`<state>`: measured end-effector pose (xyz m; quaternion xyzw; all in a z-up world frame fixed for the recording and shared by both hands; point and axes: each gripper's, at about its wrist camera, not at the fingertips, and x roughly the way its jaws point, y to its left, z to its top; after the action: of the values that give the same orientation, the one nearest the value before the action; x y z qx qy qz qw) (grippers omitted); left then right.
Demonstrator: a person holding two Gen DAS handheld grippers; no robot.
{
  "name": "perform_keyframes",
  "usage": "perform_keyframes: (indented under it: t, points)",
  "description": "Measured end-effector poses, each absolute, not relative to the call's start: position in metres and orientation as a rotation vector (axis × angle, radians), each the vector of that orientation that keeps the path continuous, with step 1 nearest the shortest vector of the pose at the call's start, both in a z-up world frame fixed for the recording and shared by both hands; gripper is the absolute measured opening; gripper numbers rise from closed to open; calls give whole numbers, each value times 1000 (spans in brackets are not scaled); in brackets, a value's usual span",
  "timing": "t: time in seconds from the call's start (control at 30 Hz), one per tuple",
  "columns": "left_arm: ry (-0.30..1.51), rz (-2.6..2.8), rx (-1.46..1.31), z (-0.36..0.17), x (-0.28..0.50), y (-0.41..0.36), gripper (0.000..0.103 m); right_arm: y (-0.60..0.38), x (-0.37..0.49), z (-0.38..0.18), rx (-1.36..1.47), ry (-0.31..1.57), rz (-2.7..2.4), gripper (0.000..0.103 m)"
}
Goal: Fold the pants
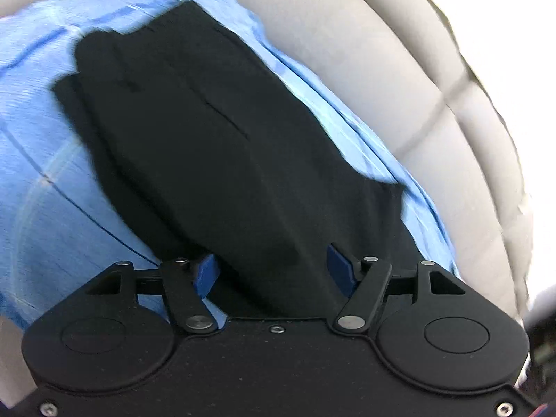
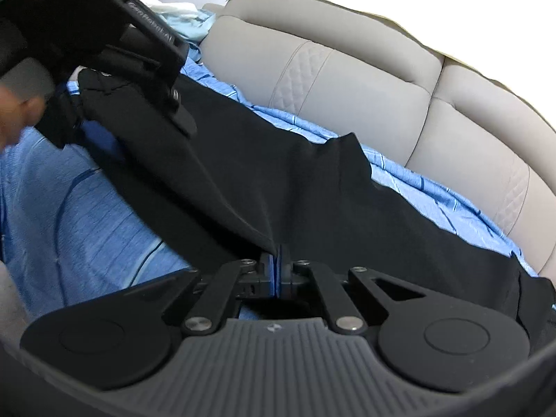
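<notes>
Pants [image 1: 208,146]: black, lying on the blue sheet [image 1: 41,180] along the sofa's back edge, long axis running away from your left tongs [image 1: 274,271], spread wide astride the cloth. Your right tongs [image 2: 278,266]: pinched onto the near hem.

White embossed lettering runs along the black plastic body of the left gripper [image 2: 114,128] in the right wrist view, too blurred to read; no other text shows.
</notes>
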<state>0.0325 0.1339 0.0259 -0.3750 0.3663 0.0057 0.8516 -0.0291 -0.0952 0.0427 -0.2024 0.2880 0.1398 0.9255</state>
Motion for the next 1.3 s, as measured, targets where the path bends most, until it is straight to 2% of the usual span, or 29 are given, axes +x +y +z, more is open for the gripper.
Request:
perform_keyframes:
  t: [0.2,0.27,0.33,0.4,0.43,0.5,0.63,0.77,0.9,1.0,1.13,1.23,1.27,1.3]
  points:
    - [682,209,-702,30,30,151,64,-93,-38,37,-442,629,300,3]
    - [668,264,-658,29,34,155,59,-90,-36,31,-464,635,290,5]
    - [659,304,-613,30,36,157,52,-84,-37,30,-517,619,294,13]
    - [641,346,-564,36,36,159,52,-84,-39,33,-528,625,334,40]
    - [628,370,-541,39,33,161,52,-86,-39,36,-518,634,365,44]
    - [589,429,-485,47,31,163,51,-96,-33,45,-455,689,426,67]
    - [483,545,-398,64,29,172,51,-120,-19,64,-316,770,486,70]
    - [407,563,-328,81,41,180,52,-142,1,86,-229,758,468,73]
    - [443,485,-269,72,66,177,53,-157,50,100,-135,701,375,74]
    - [522,495,-236,50,87,179,49,-161,99,97,-64,688,318,74]
    - [554,514,-240,23,90,187,54,-151,159,79,-42,688,258,72]
    - [535,510,-223,17,87,187,57,-143,191,60,-59,698,207,81]
    - [532,512,-226,15,87,188,58,-140,199,54,-66,710,205,80]
    - [529,514,-232,15,86,189,59,-139,206,46,-68,734,212,58]
